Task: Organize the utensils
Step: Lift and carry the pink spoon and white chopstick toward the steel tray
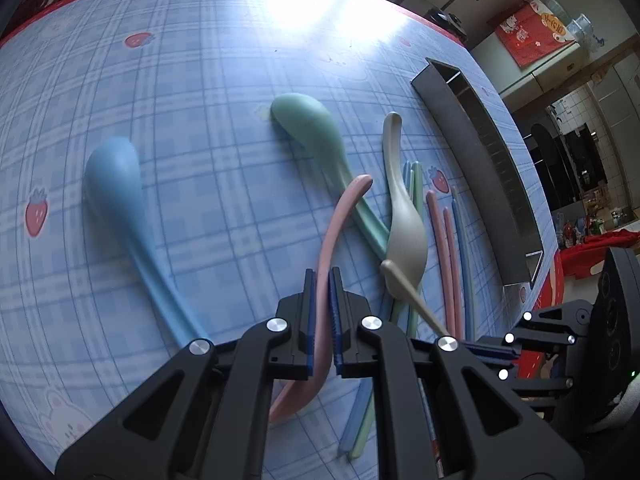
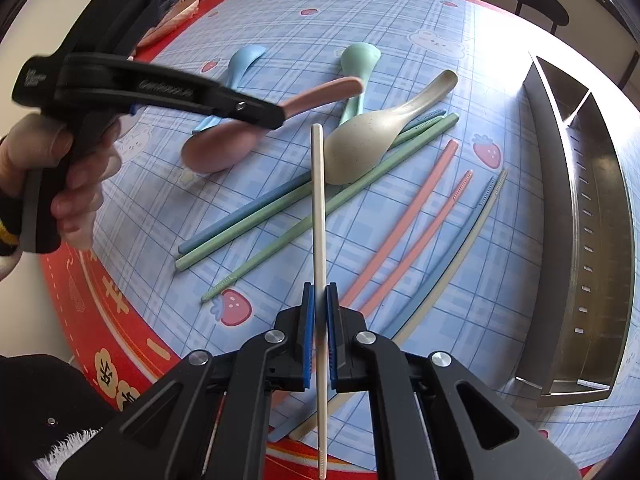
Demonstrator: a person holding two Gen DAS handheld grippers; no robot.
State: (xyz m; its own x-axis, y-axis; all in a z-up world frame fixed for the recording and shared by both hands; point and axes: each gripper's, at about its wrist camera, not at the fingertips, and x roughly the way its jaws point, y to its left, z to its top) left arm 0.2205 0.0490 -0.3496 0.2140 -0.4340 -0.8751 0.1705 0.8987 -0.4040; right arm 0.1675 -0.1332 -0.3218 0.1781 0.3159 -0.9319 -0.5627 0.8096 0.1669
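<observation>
Left gripper (image 1: 322, 280): squeezing pink spoon (image 1: 340, 220), lifting it clear.
Right gripper (image 2: 320, 296): pinching cream chopstick (image 2: 318, 208), for the tray (image 2: 592, 200) ahead-right.

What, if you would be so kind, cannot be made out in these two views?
- Left wrist view: pink spoon bowl, hidden under the left gripper.
- Right wrist view: beige chopstick middle, covered by the right gripper.
- Both views: metal organizer contents, hidden by its walls.
- Right wrist view: pink spoon blurred.

Both wrist views look steeply down, close, sharing the table (image 1: 180, 80).
</observation>
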